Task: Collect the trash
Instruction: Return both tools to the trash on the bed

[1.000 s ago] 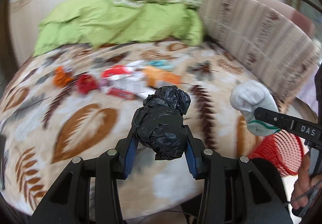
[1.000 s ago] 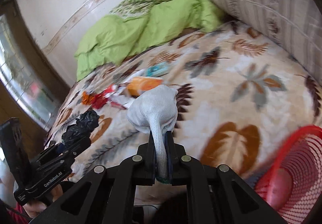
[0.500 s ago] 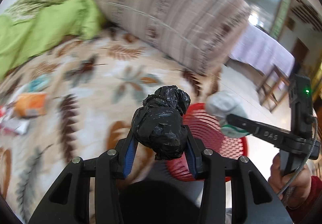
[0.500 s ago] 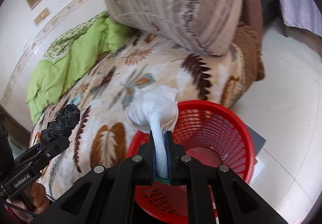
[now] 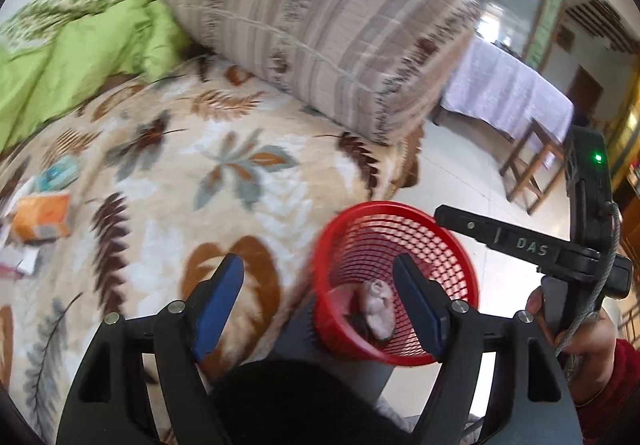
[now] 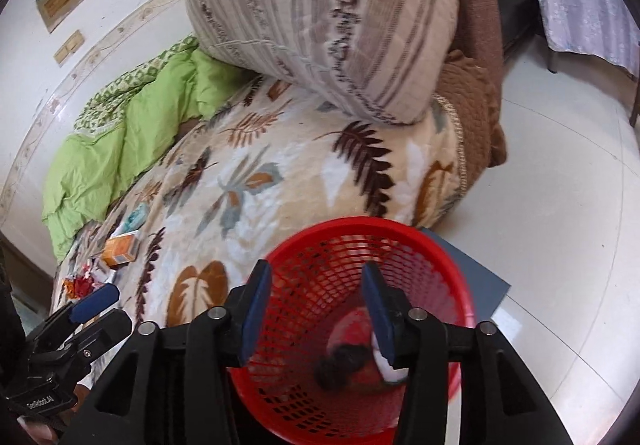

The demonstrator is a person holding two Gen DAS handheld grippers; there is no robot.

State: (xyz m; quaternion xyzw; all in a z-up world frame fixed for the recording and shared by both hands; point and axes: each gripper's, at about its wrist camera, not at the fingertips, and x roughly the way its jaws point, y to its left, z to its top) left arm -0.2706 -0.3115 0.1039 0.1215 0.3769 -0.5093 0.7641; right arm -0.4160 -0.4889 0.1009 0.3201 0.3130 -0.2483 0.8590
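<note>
Releasing over red basket (image 6: 400, 245): left hand-held gripper (image 5: 318, 301) and right hand-held gripper (image 6: 316, 315) both spread, empty. Black bag (image 6: 340, 365) and white wad (image 5: 378, 309) lie inside basket (floor, beside bed (image 6: 280, 173)). Next: orange box (image 6: 120, 247) on bed; approach spread, level.

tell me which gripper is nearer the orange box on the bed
Left. The left gripper hangs open over the blanket's edge beside the red basket, on the orange box's side. The right gripper sits open above the basket, farther away.
</note>
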